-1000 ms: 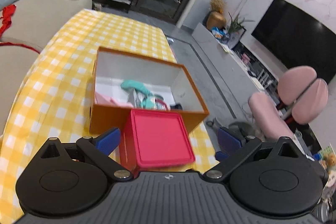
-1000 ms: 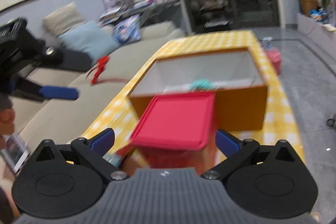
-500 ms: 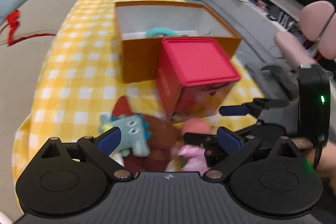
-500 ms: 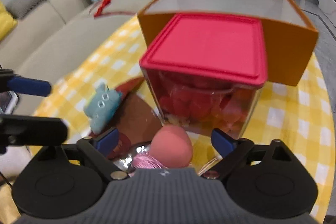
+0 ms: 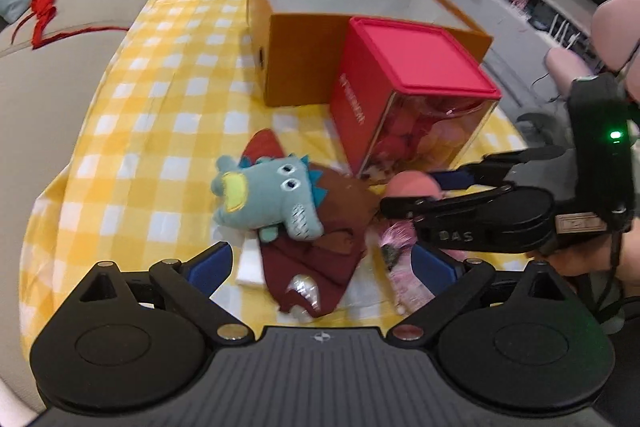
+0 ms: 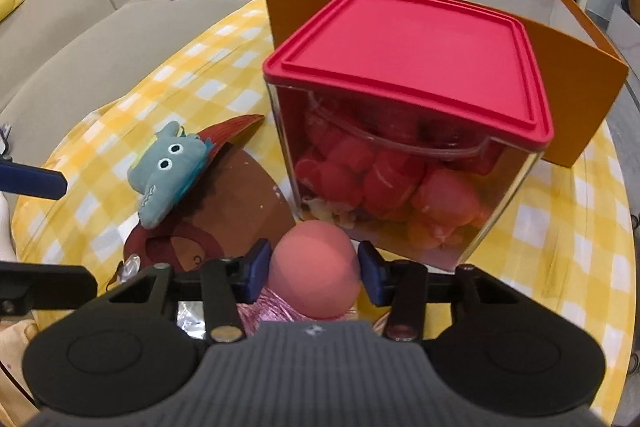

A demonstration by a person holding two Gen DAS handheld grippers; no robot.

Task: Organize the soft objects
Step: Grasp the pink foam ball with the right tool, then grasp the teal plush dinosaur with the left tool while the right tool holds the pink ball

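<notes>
The right hand-held gripper (image 6: 316, 273) has just narrowed around the pink egg-shaped foam sponge (image 6: 314, 267), its blue pads at both sides, seemingly gripping. The sponge sits between its fingers, ahead of it a red-lidded clear container (image 6: 404, 131). The left hand-held gripper (image 5: 320, 263) stays wide, empty.

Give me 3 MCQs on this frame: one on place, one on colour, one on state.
1. Where is the teal plush toy?
A. in the orange box
B. on the maroon cloth
C. on the sofa

2. What colour is the clear container's lid?
A. red
B. blue
C. white

3. How does the right gripper stand?
A. wide open over bare cloth
B. out of view
C. pads closing around the pink egg-shaped sponge

Key: B, it lies across the maroon cloth; A, the lid is red; C, the pink egg-shaped sponge sits between both pads, and the jaws have just been closing.
</notes>
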